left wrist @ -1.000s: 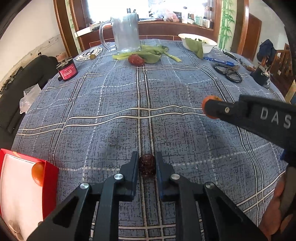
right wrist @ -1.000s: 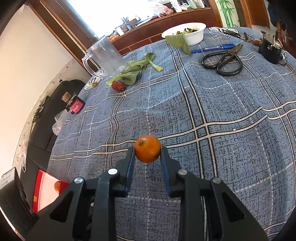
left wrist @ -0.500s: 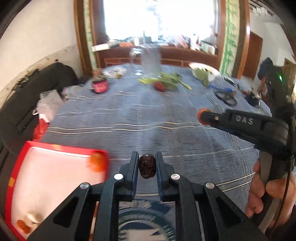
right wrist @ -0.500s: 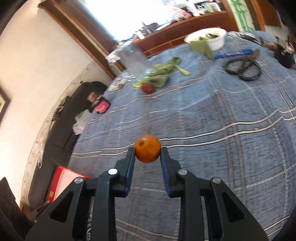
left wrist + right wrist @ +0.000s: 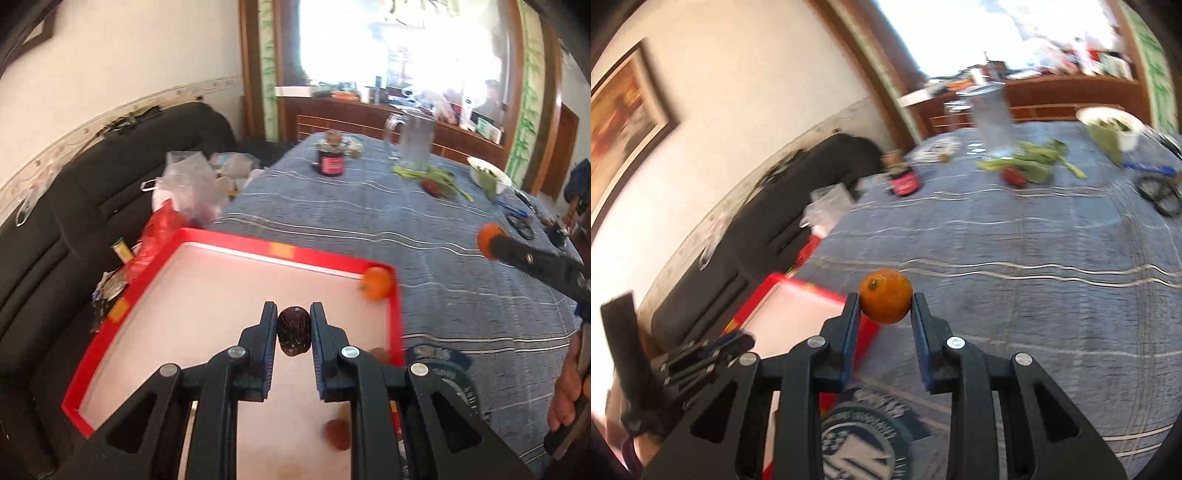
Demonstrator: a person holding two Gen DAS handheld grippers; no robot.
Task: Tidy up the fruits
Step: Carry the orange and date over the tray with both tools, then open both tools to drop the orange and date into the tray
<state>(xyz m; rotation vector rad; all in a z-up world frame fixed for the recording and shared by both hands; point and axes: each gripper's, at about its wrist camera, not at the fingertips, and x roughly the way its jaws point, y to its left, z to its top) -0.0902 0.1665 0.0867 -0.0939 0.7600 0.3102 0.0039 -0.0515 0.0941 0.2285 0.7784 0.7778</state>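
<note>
My left gripper (image 5: 293, 325) is shut on a dark red, wrinkled date (image 5: 293, 332) and hangs over the red-rimmed tray (image 5: 229, 243) with a pale floor. An orange mandarin (image 5: 376, 282) lies in the tray's far right corner; small brownish fruits (image 5: 337, 435) lie near my fingers. My right gripper (image 5: 885, 304) is shut on a second mandarin (image 5: 885, 301), held above the blue checked tablecloth (image 5: 1034, 280) just right of the tray (image 5: 798, 286). In the left wrist view that right gripper (image 5: 489, 242) reaches in from the right, a hand (image 5: 569, 391) below it.
Far across the table stand a glass jug (image 5: 415, 142), a dark jar with a red label (image 5: 331, 162), green leaves with a red fruit (image 5: 432, 186), a white bowl (image 5: 487, 177) and black scissors (image 5: 1160, 192). A black sofa (image 5: 92, 206) with plastic bags borders the table's left.
Both grippers swung left and rose, keeping their fruits. The tray came from the left edge of the left wrist view to right under the date; the right gripper's mandarin now hangs near the tray's corner.
</note>
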